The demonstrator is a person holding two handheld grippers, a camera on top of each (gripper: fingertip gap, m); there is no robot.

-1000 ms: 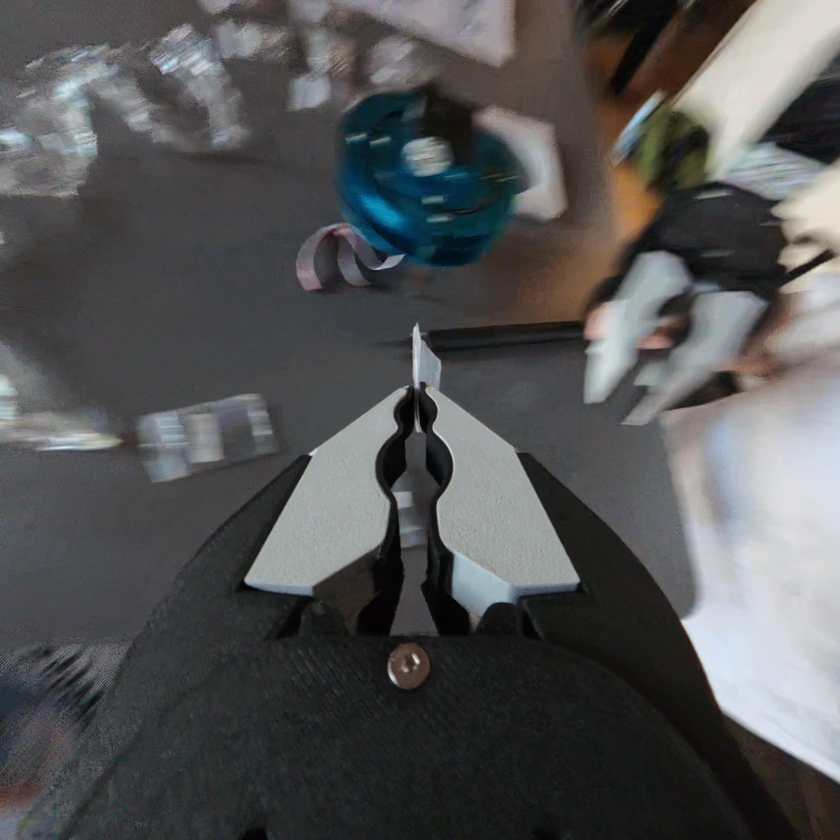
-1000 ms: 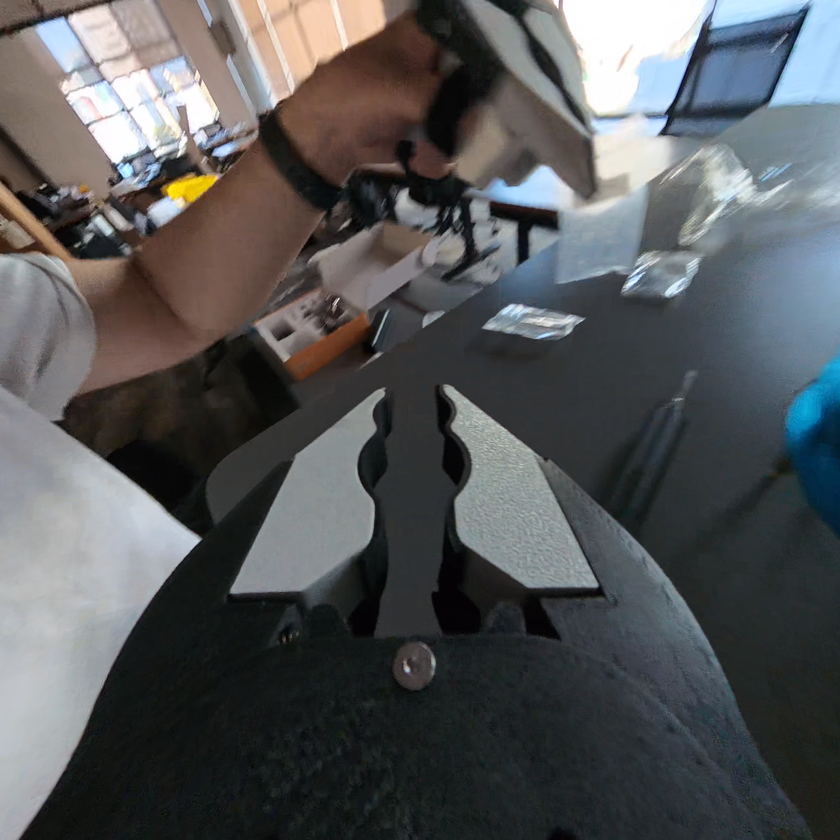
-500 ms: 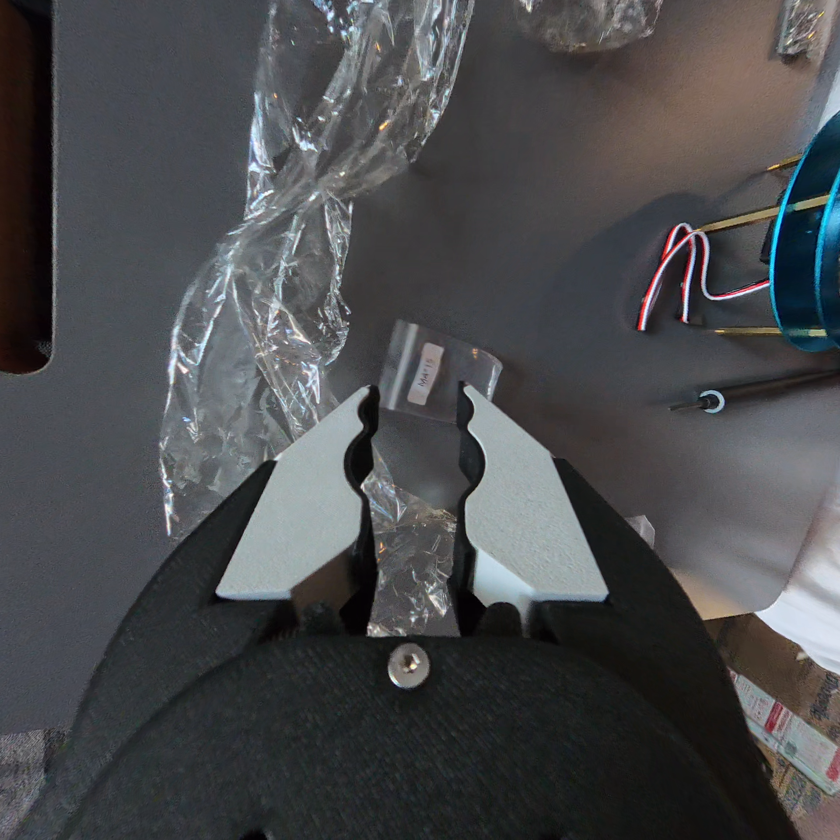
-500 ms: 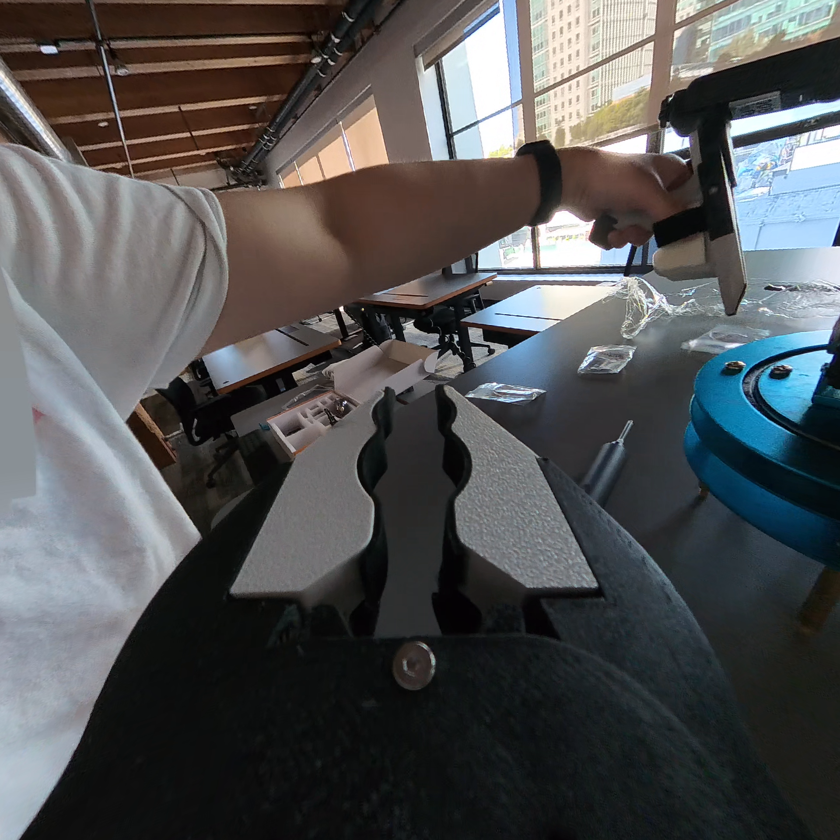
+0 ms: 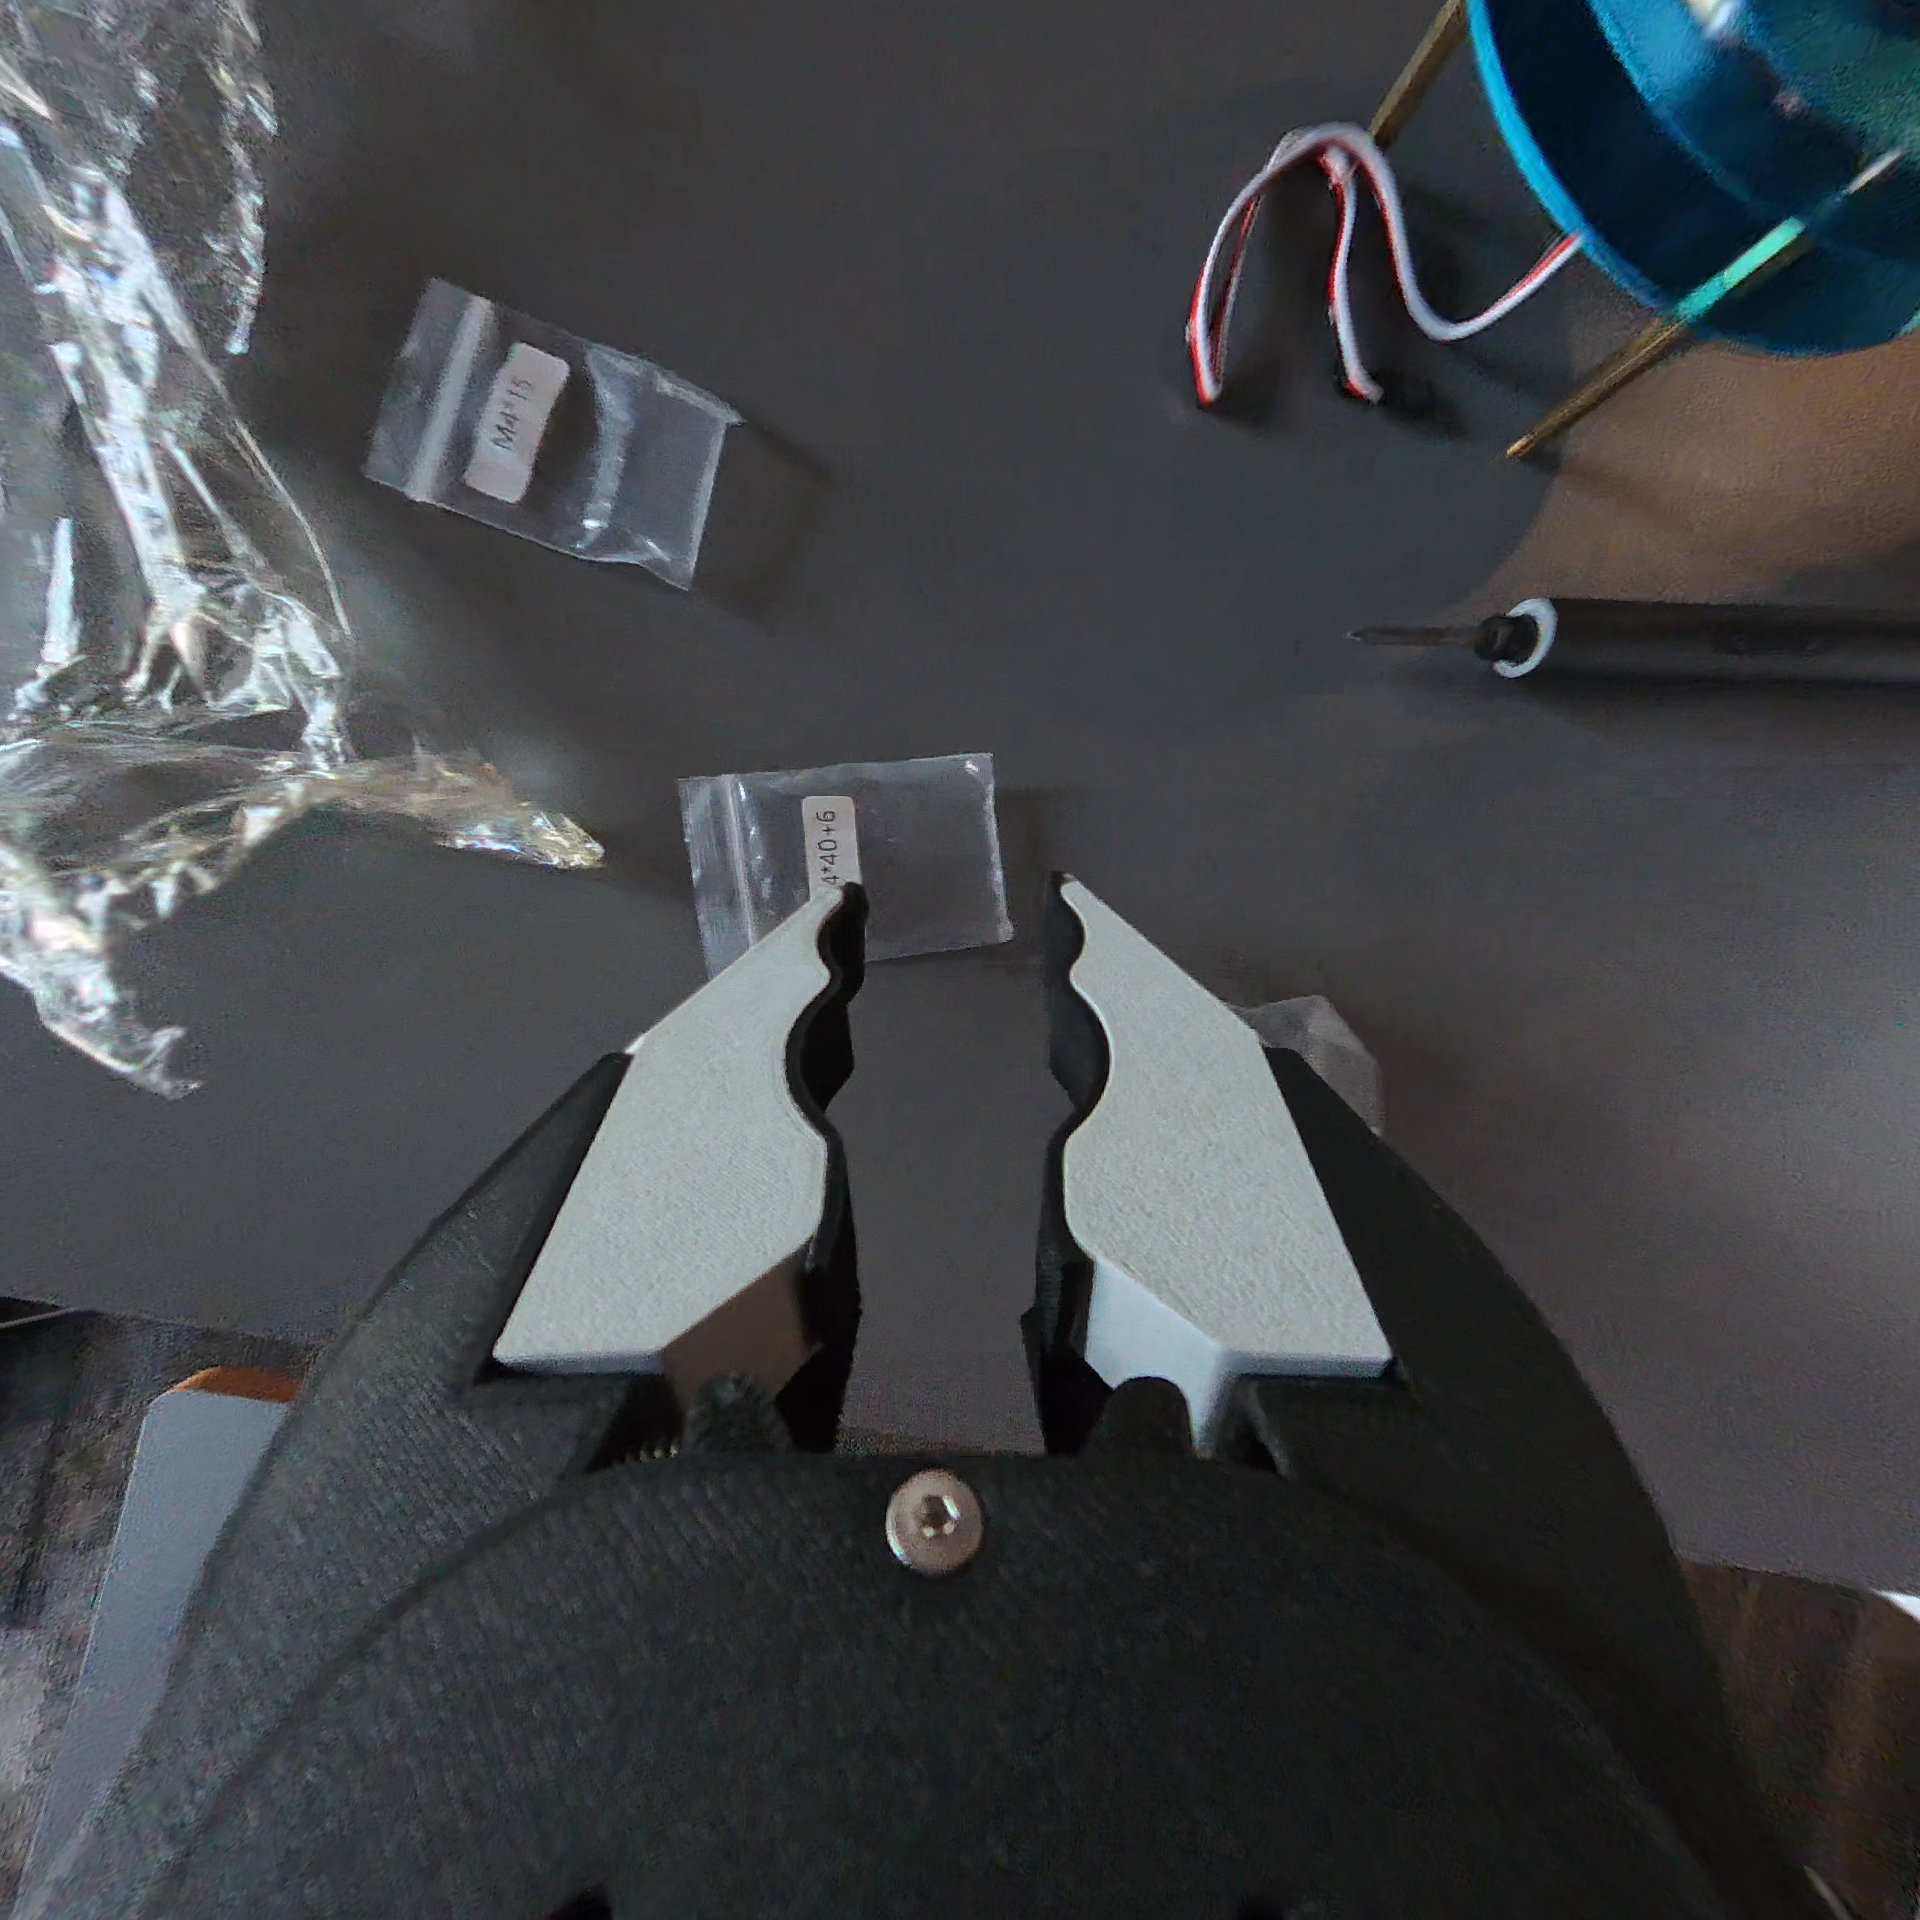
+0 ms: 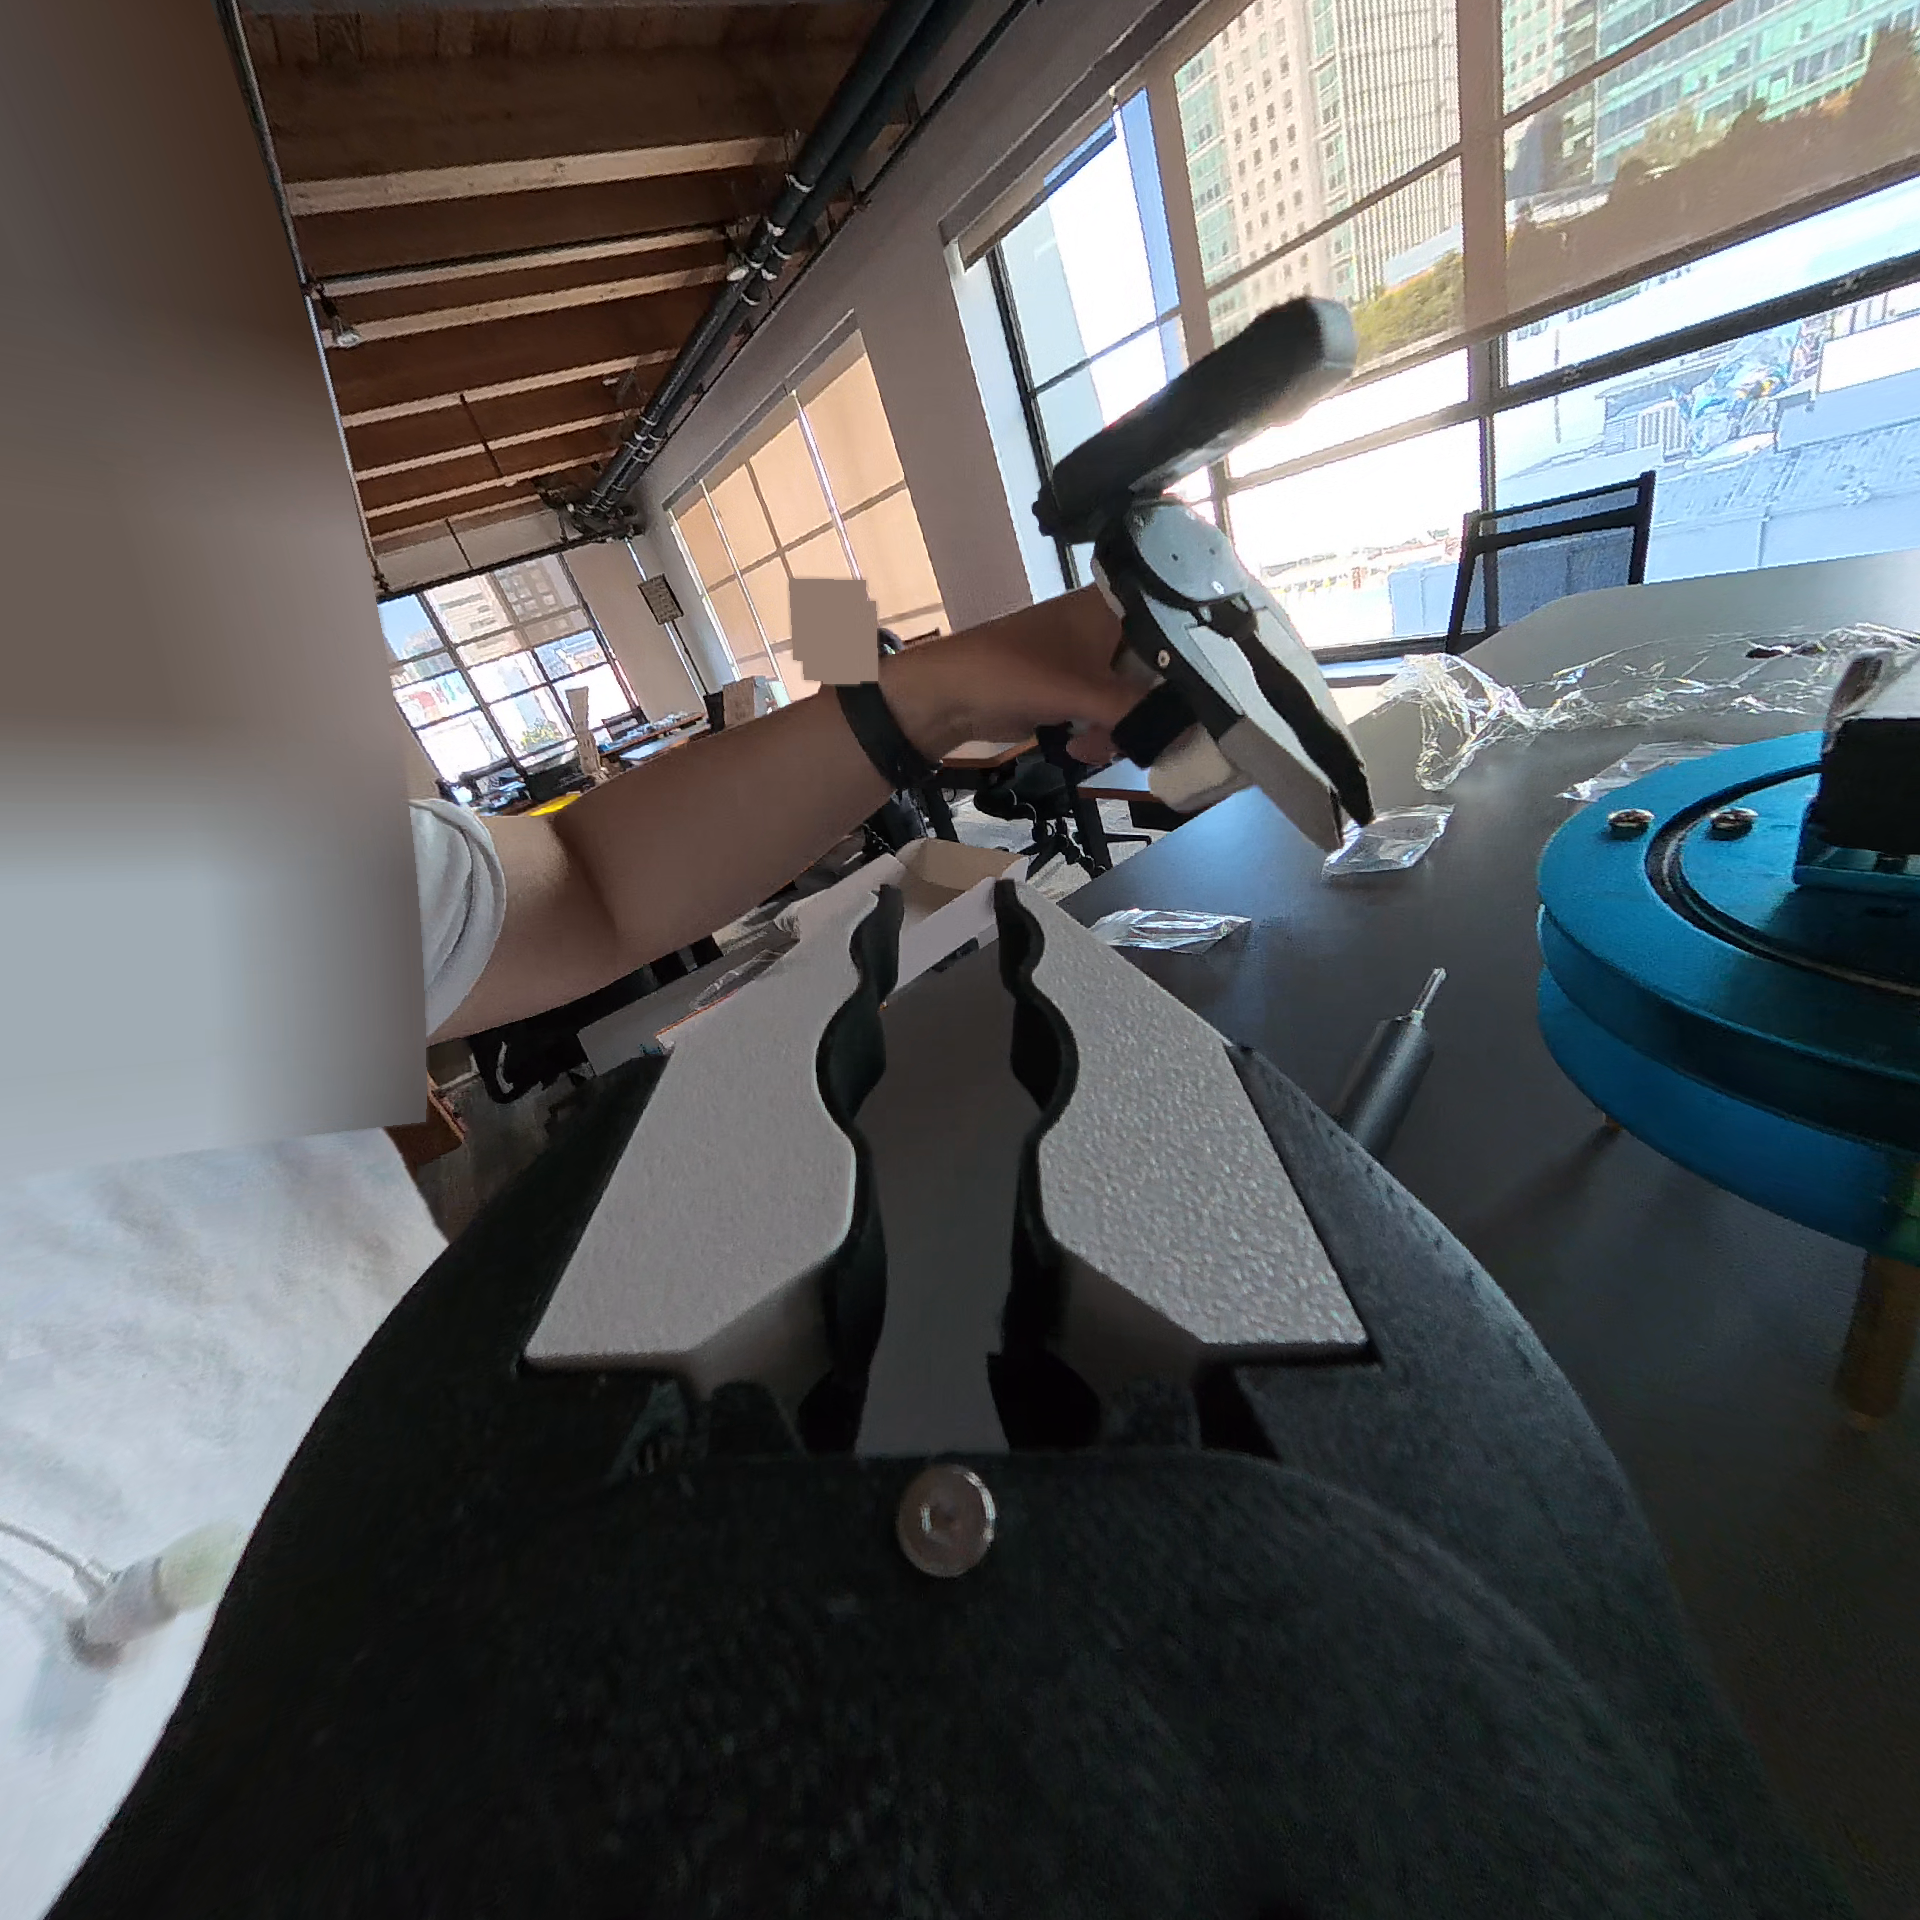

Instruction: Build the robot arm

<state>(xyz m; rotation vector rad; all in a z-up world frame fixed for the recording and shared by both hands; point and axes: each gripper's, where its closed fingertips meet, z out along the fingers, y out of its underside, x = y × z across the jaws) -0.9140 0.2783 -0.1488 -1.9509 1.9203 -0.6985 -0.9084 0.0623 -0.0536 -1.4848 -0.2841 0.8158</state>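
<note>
My left gripper [image 5: 956,899] is open and empty, pointing down at a dark grey table [image 5: 1039,520]. A small clear zip bag [image 5: 894,831] with a white label lies flat at its tips, and the left fingertip [image 5: 831,925] overlaps the bag's near edge. A second labelled zip bag [image 5: 551,436] lies farther off to the left. My right gripper [image 6: 945,904] is open and empty, held above the table's near edge. The right wrist view shows the left gripper [image 6: 1345,816] in a person's hand, tips down just over a small bag [image 6: 1392,842].
A blue round two-plate device [image 5: 1714,156] on brass legs stands to the right, also in the right wrist view [image 6: 1714,935], with red and white wires [image 5: 1330,239] beside it. A screwdriver [image 5: 1662,649] lies right. Crumpled clear wrap [image 5: 156,623] lies left. Another bag [image 6: 1169,925] lies near the edge. About 25 cm separates my left fingertips from my right. The screwdriver [image 5: 1662,649] sits 11 cm or so from the ends of my right fingers.
A second ago my left gripper was shut on a thin clear piece; now it is open and close over the table with a small bag lying at its tips. My right gripper stays open.
</note>
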